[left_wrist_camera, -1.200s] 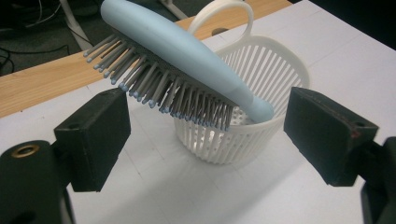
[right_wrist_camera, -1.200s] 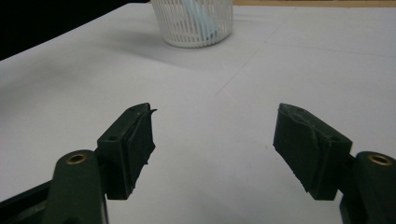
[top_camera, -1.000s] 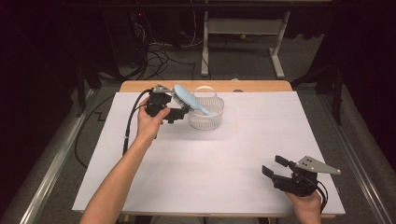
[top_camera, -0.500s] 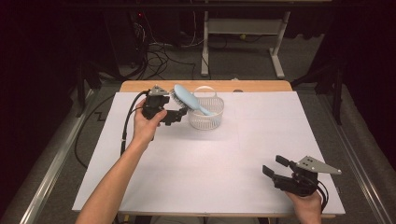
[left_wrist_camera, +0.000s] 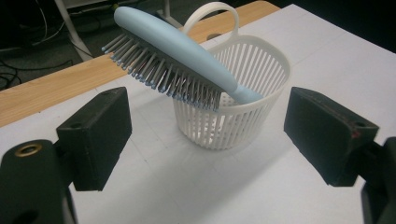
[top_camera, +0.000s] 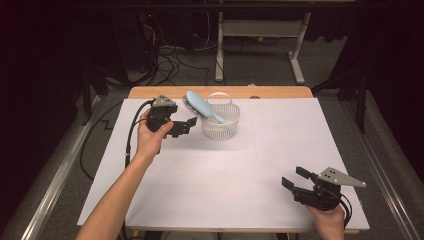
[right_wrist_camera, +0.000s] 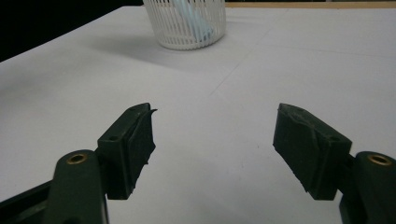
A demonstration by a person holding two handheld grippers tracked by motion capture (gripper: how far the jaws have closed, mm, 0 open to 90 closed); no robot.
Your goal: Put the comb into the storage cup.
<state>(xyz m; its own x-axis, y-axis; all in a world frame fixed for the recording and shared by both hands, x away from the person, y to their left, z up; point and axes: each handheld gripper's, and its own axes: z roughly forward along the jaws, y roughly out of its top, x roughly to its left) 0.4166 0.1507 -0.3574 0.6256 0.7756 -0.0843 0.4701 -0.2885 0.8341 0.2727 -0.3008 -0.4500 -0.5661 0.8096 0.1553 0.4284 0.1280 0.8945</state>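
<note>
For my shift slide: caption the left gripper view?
Open left hand-held gripper faces light-blue hairbrush propped handle-down in white basket.

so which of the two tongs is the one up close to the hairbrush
The left tongs, open and empty beside the white basket that holds the blue hairbrush. The right tongs sit open at the near edge of the table, far from it.

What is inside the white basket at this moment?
The handle end of the light blue hairbrush sits inside the white basket; its bristled head sticks out over the rim. The basket's bottom is hidden by its ribbed wall, so anything else there cannot be seen.
</note>
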